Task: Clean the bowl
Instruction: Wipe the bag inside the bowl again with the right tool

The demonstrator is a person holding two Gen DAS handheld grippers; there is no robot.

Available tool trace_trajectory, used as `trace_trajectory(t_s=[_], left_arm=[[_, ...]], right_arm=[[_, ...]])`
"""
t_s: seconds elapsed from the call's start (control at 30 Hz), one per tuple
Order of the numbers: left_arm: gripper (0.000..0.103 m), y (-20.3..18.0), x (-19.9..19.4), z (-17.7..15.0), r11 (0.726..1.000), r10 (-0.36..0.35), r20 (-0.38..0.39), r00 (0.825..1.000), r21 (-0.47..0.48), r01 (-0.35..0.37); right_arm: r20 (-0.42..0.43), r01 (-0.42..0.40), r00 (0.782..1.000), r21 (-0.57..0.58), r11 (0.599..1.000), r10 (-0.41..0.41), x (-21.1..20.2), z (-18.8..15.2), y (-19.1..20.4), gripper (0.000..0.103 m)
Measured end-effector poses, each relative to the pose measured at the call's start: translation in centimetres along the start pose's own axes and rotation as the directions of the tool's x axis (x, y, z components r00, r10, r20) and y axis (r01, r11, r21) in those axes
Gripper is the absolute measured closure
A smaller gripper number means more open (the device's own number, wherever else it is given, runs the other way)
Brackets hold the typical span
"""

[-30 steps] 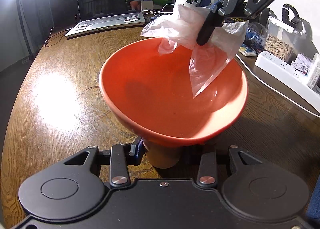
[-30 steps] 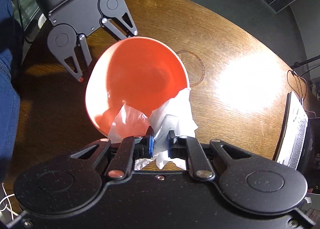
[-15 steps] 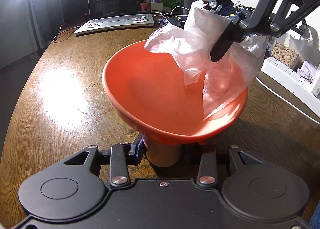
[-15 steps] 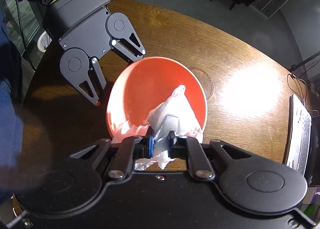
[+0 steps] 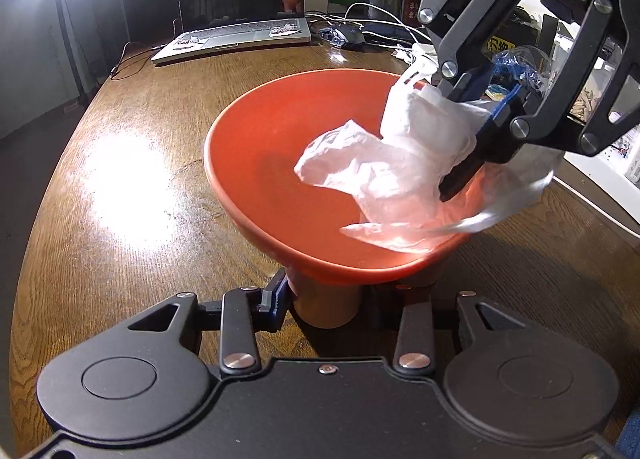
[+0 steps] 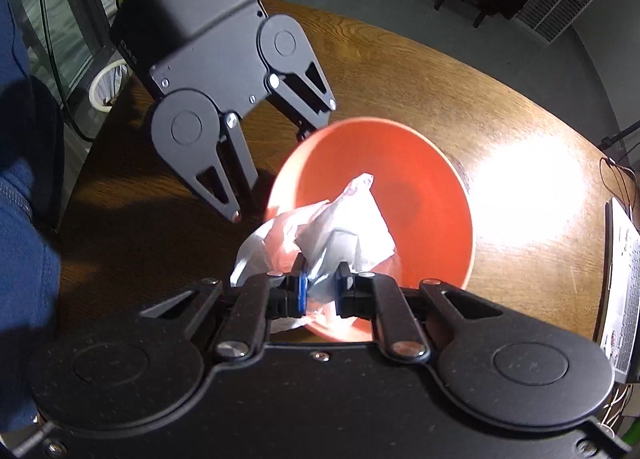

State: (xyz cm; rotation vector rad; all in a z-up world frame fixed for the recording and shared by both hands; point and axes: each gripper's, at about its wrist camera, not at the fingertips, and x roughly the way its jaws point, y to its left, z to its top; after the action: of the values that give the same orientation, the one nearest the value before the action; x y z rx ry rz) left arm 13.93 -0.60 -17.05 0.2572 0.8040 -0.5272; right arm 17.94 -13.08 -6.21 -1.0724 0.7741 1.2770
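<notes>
Behind bowl [image 5: 280,179] in left view only, laptop [image 5: 240,11]; right view, sleeve [image 6: 20,259].

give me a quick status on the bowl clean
Left claw shut on orange bowl foot. Right claw shut on white wipe, inside bowl near rim. Nothing in the way.

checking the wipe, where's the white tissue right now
In the left wrist view the white tissue is right of centre, pinched by the right hand-held gripper inside the orange bowl.
</notes>
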Motion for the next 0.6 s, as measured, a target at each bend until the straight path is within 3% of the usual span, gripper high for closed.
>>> trace_trajectory(t_s=[0.23, 0.43, 0.6], left_arm=[[0.065, -0.1, 0.0, 0.4, 1.000, -0.001, -0.023, 1.000, 0.016, 0.001], [0.065, 0.1, 0.2, 0.6, 1.000, -0.006, -0.029, 1.000, 0.012, 0.007], [0.065, -0.2, 0.1, 0.4, 1.000, -0.006, -0.026, 1.000, 0.018, 0.007]], right_arm=[[0.064, 0.065, 0.996, 0.006, 0.998, -0.065, 1.0, 1.9, -2.3, 0.089], [-0.002, 0.104, 0.995, 0.036, 0.994, -0.104, 0.6, -0.5, -5.2, 0.089], [-0.066, 0.046, 0.997, -0.001, 0.999, -0.046, -0.5, -3.4, -4.1, 0.089]])
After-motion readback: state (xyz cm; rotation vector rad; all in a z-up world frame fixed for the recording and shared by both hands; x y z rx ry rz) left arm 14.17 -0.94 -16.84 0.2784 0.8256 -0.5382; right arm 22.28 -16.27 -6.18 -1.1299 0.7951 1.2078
